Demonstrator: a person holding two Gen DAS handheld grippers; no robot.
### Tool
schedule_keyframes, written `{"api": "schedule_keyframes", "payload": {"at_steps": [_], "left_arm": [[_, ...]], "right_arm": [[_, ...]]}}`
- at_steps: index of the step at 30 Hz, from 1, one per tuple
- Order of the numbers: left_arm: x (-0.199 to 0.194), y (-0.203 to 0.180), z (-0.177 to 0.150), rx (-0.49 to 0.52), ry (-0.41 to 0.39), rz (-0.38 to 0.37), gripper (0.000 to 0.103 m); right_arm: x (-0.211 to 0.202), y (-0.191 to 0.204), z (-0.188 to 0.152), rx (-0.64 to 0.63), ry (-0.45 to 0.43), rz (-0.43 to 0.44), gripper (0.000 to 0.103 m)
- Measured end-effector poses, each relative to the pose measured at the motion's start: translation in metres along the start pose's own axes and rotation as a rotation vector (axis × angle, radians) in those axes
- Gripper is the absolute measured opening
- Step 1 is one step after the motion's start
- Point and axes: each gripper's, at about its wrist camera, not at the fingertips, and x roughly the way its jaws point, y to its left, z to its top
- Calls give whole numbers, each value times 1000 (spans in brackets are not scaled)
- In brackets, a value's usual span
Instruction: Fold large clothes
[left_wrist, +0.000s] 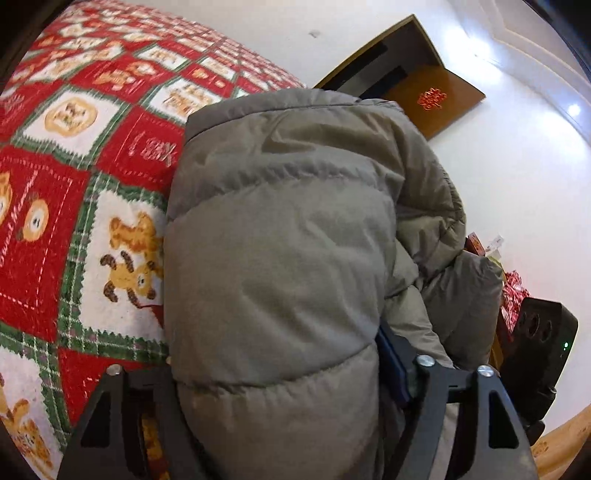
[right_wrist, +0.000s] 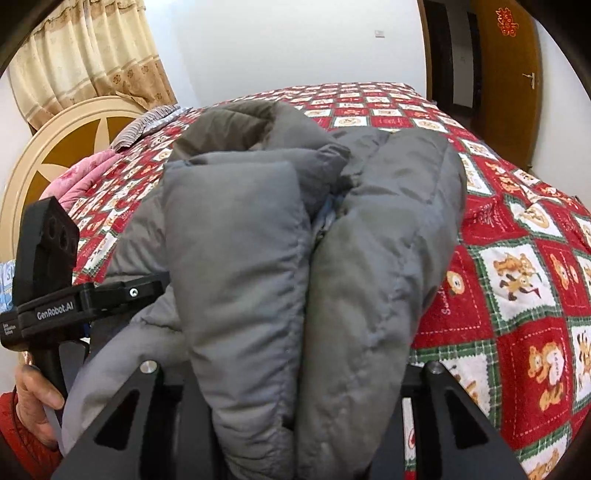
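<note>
A large grey puffer jacket (left_wrist: 280, 258) lies bunched on the bed and fills both views; it also shows in the right wrist view (right_wrist: 295, 258). My left gripper (left_wrist: 280, 406) is shut on a thick fold of the jacket, its fingertips hidden by the fabric. My right gripper (right_wrist: 291, 398) is shut on two doubled padded folds, fingertips hidden too. The left gripper's body (right_wrist: 44, 288) shows at the left of the right wrist view, held by a hand. The right gripper's body (left_wrist: 535, 354) shows at the right of the left wrist view.
The bed has a red, white and green bear-patterned cover (right_wrist: 517, 280), which also shows in the left wrist view (left_wrist: 74, 221). A round headboard (right_wrist: 62, 147), pink bedding (right_wrist: 81, 181) and a curtain (right_wrist: 85, 48) are at the left. A brown door (right_wrist: 506, 81) stands open at the far right.
</note>
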Motion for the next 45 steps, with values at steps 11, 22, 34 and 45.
{"api": "schedule_keyframes", "payload": {"at_steps": [11, 22, 34, 45], "left_arm": [[2, -1, 6, 30, 38, -7, 78], [11, -16, 3, 97, 4, 74, 90], [4, -15, 2, 78, -23, 129, 73], [-22, -5, 15, 20, -71, 207, 63]], "right_arm": [[12, -23, 0, 35, 35, 54, 66], [25, -36, -10, 103, 30, 141, 73], [16, -1, -8, -18, 11, 29, 42], [26, 19, 4, -79, -11, 64, 37]]}}
